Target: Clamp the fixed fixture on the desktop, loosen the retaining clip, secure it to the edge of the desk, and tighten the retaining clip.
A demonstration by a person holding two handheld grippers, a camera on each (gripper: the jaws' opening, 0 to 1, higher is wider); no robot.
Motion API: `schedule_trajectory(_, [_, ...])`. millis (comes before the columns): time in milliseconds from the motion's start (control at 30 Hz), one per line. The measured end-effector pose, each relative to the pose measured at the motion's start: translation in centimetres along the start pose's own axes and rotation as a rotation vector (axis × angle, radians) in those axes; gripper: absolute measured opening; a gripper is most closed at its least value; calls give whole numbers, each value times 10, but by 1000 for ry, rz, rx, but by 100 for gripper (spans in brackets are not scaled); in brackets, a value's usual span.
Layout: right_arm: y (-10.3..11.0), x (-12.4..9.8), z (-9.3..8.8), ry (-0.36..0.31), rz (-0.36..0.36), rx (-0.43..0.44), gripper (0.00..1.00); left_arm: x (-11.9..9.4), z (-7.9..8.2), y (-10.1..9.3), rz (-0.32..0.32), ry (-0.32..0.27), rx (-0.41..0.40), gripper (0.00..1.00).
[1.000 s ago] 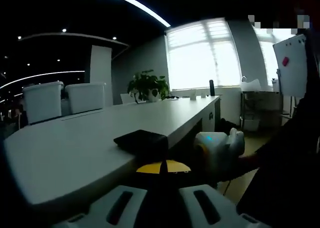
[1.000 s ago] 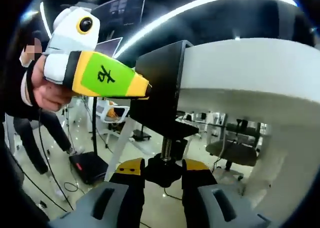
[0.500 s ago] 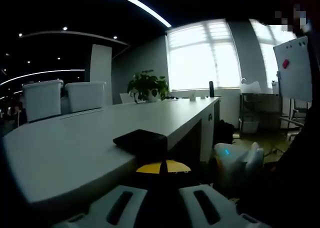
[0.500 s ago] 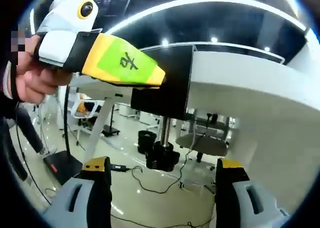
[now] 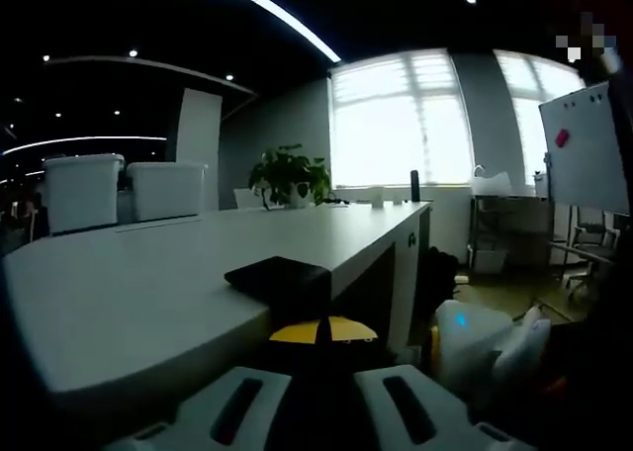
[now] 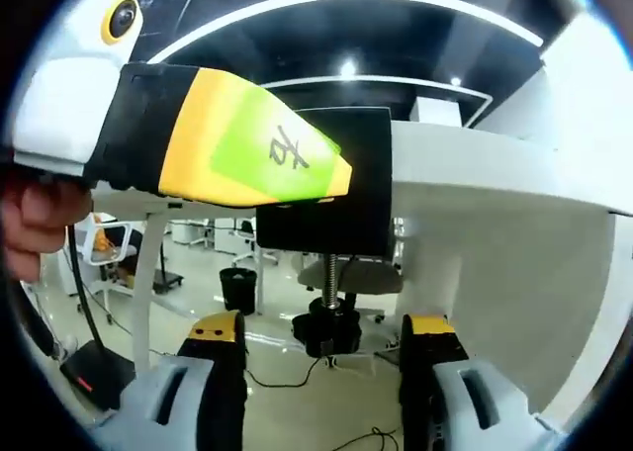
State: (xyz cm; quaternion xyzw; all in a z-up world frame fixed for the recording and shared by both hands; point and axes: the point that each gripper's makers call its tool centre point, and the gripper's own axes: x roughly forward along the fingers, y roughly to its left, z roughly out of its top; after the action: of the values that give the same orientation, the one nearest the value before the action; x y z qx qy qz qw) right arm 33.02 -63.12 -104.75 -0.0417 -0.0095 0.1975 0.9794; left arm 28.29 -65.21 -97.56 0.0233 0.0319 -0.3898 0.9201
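In the right gripper view, the left claw (image 6: 336, 179) enters from the left, a hand (image 6: 35, 219) behind it, its yellow tips closed on the black fixture (image 6: 331, 184) clamped over the white tabletop (image 6: 495, 164) edge; the screw knob (image 6: 326, 327) hangs beneath, between the right claw (image 6: 321, 347) jaws, which stand apart, not touching it.

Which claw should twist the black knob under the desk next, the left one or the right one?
The right claw, probably. It is open and points at the knob under the black clamp. The left claw is shut on the clamp, steadying it on the desk.
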Motion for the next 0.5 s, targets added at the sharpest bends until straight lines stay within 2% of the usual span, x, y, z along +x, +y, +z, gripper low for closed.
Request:
schedule_trajectory(33, [0, 2, -1, 5, -4, -11, 41, 0, 0, 0, -2, -1, 0, 1])
schedule_trajectory(67, [-2, 4, -2, 6, -7, -10, 41, 0, 0, 0, -4, -2, 0, 1])
schedule_trajectory(167, [-2, 7, -3, 13, -12, 16, 44, 0, 0, 0, -8, -3, 1, 1])
schedule_trajectory(200, [-1, 8, -3, 12, -11, 19, 41, 0, 0, 0, -9, -3, 1, 1])
schedule_trajectory(267, [1, 9, 0, -3, 2, -28, 24, 0, 0, 0, -10, 0, 7, 1])
schedule_trajectory(300, [-4, 8, 0, 1, -28, -25, 24, 0, 0, 0, -10, -1, 6, 1])
schedule_trajectory(367, [0, 6, -2, 1, -3, 3, 24, 0, 0, 0, -10, -1, 5, 1])
schedule_trajectory(467, [2, 6, -3, 18, 32, -28, 24, 0, 0, 0, -9, 1, 5, 1])
schedule_trajectory(500, [5, 6, -4, 24, 65, -15, 24, 0, 0, 0, -9, 3, 7, 1])
